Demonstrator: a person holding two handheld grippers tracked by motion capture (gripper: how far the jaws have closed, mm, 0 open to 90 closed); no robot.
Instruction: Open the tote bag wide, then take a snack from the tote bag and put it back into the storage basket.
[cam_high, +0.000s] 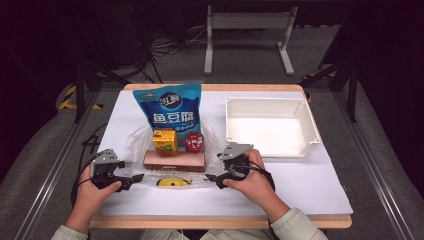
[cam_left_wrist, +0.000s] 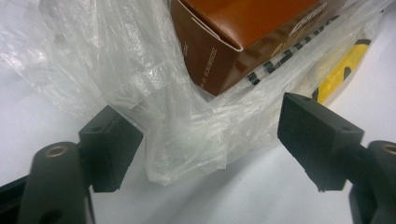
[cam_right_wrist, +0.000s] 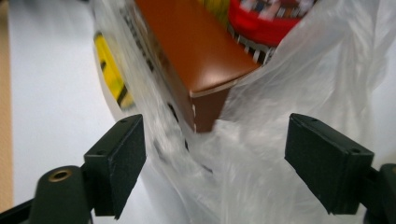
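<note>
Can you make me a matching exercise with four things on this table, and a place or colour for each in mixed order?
Things:
1. blue snack bag
2. white bin
3. brown box
4. red round tin

Places or colours:
A. stands on the right side of the table
B. lies long and low on the clear plastic bag, nearest the person
C. sits right of the yellow carton
D. stands farthest back, upright

Pairs: 1-D, 2-A, 3-B, 4-C

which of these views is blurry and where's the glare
Right gripper view: the plastic bag and brown box smear with motion blur, while the black pads stay sharp. Left gripper view: sharper, with white glare on the bag's crinkles. High view: the white bin floor is washed out, and the room behind is dark.
</note>
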